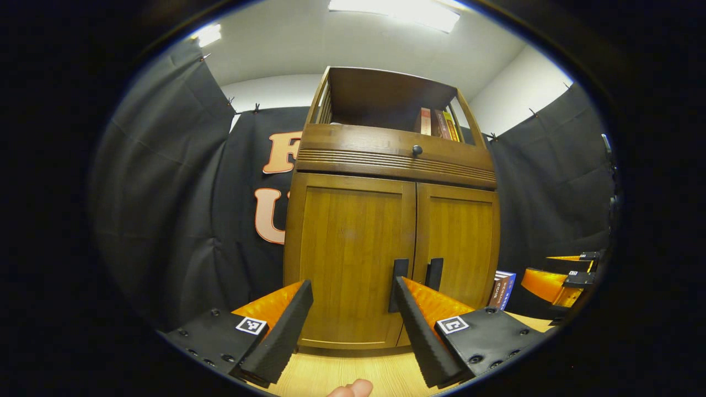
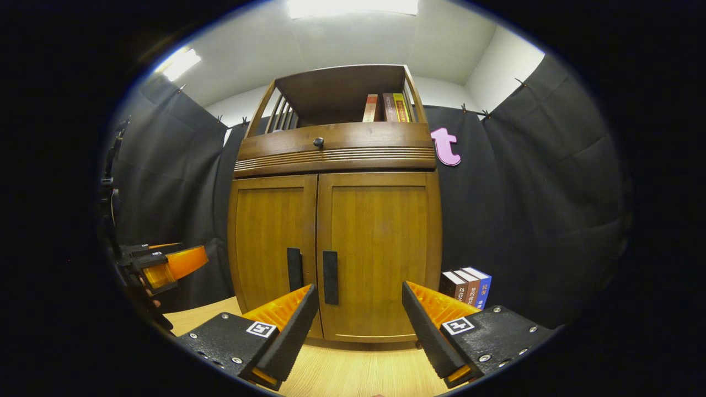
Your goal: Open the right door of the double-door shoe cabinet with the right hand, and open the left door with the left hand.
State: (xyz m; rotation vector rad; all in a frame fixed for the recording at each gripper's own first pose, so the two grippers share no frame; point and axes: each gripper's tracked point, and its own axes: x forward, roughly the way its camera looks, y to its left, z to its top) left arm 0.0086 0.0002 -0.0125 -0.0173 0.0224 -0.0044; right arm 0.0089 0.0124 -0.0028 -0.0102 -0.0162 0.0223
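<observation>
Wooden tabletop (image 2: 353,375) bears shut cabinet (image 2: 336,242), books (image 2: 466,286) beside; both claws (image 1: 353,320) (image 2: 358,325) gape, empty.

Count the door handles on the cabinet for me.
2. The left handle sits at the left door's inner edge; the right handle is beside it, across the seam on the right door. Both hang low on the cabinet. The small knob above belongs to the drawer.

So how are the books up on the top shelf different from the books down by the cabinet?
The shelf books stand high in the cabinet's open top compartment; the lower books stand on the wooden surface beside its right side. The shelf books include a yellow spine, the lower books a blue one. Both groups stand upright, spines out.
</observation>
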